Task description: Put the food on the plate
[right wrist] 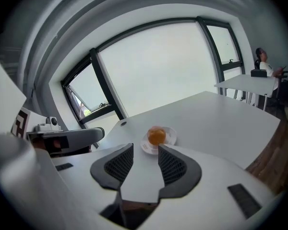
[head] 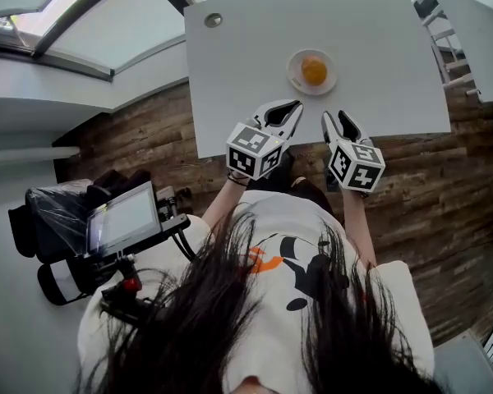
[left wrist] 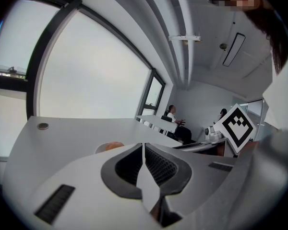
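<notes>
A round orange piece of food (head: 314, 71) lies on a small white plate (head: 294, 74) near the front of the white table (head: 246, 56). Both grippers hover at the table's front edge, short of the plate. My left gripper (head: 294, 105) has its tips meeting, with nothing between them; in its own view (left wrist: 143, 145) the food (left wrist: 114, 145) peeks over the left jaw. My right gripper (head: 334, 117) stands a little right of the plate. Its own view (right wrist: 145, 150) shows a gap between the pads, nothing in it, and the food (right wrist: 157, 136) on the plate (right wrist: 170, 137) just beyond.
A round grommet (head: 213, 20) sits at the table's far left corner. Another white table (head: 476, 31) stands to the right over wood flooring. A screen rig (head: 119, 220) is at the person's left. Seated people (left wrist: 173, 115) are far across the room.
</notes>
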Demonstrator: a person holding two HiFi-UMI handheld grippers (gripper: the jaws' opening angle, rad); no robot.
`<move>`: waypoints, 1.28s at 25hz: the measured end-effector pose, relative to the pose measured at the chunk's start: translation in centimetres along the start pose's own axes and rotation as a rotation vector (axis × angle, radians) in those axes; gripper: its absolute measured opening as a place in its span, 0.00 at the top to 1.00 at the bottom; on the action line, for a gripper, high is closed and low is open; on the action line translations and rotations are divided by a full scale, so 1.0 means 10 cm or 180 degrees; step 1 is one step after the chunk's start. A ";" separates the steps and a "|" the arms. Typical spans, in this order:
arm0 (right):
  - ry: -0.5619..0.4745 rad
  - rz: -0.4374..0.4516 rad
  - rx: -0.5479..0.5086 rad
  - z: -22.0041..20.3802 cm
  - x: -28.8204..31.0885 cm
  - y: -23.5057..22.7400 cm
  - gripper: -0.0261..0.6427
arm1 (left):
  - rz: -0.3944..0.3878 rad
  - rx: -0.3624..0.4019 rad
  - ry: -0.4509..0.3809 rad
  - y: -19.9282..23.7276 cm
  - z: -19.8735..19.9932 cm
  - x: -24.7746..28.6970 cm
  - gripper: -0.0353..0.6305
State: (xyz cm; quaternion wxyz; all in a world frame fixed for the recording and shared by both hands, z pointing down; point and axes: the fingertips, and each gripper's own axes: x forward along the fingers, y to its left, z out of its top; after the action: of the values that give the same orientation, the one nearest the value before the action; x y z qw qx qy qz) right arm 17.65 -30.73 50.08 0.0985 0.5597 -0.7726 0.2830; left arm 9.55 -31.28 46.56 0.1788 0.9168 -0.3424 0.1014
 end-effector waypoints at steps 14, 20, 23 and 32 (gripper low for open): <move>0.0181 0.0121 0.0281 -0.18 -0.07 0.13 0.71 | -0.0068 -0.0091 0.0198 -0.21 -0.20 -0.11 0.93; 0.0181 0.0040 0.0246 -0.27 -0.11 0.18 0.71 | 0.0012 -0.0023 0.0169 -0.21 -0.17 -0.19 0.93; 0.0146 0.0037 0.0312 -0.30 -0.12 0.18 0.71 | -0.0042 0.0018 0.0201 -0.26 -0.19 -0.20 0.93; 0.0036 0.0018 0.0373 -0.26 -0.12 0.17 0.71 | -0.0143 0.0127 0.0225 -0.29 -0.18 -0.19 0.93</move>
State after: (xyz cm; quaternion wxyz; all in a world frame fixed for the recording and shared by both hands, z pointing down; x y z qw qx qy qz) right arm 16.08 -27.94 51.07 0.0692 0.5607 -0.7557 0.3312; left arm 9.92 -27.40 46.82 0.1747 0.9235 -0.3131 0.1366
